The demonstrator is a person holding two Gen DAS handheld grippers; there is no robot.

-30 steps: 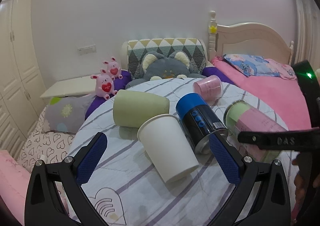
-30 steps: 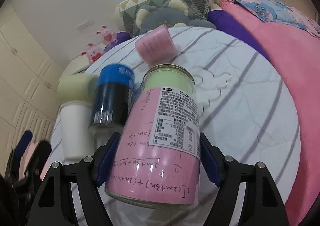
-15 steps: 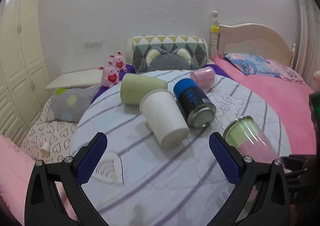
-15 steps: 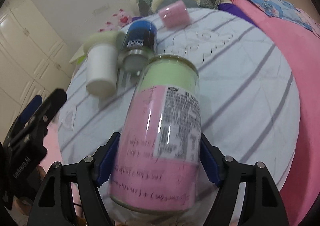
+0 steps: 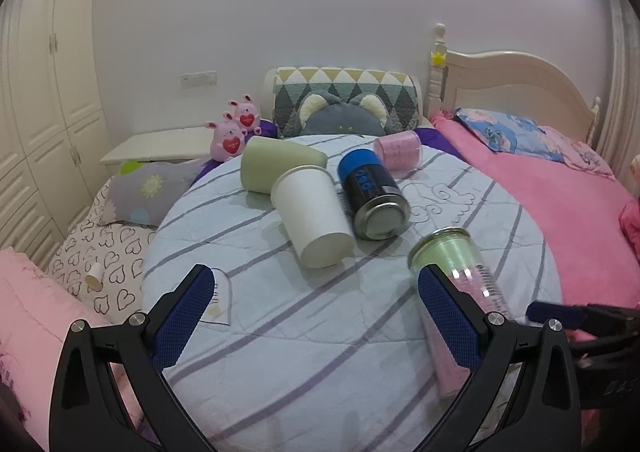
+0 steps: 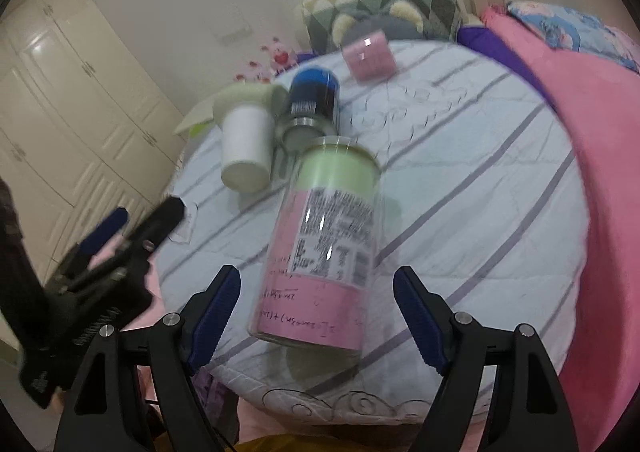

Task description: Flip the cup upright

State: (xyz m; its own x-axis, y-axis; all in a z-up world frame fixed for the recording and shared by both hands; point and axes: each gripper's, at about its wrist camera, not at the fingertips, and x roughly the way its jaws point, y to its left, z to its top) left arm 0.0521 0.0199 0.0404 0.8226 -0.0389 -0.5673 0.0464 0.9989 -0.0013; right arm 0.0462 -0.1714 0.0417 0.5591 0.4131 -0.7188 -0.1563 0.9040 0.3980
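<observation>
A clear glass cup with pink and green paper inside and a printed label (image 6: 326, 244) stands on the round table near its front edge, between the open fingers of my right gripper (image 6: 316, 316), apart from both pads. It also shows in the left wrist view (image 5: 456, 272), partly behind my left gripper's right finger. My left gripper (image 5: 316, 316) is open and empty above the table's near part. A white paper cup (image 5: 312, 211), a green cup (image 5: 276, 167), a blue can (image 5: 370, 191) and a pink cup (image 5: 398, 149) lie on their sides further back.
The round table (image 5: 320, 352) has a striped pale cloth. A pink bed (image 5: 560, 187) is to the right, pillows and plush toys (image 5: 234, 127) behind, a heart-print cushion (image 5: 104, 264) and wardrobe doors (image 5: 44, 91) to the left.
My right gripper has opened and let go of the glass cup, which now stands on the table. Both grippers have pulled back towards the table's front edge.
</observation>
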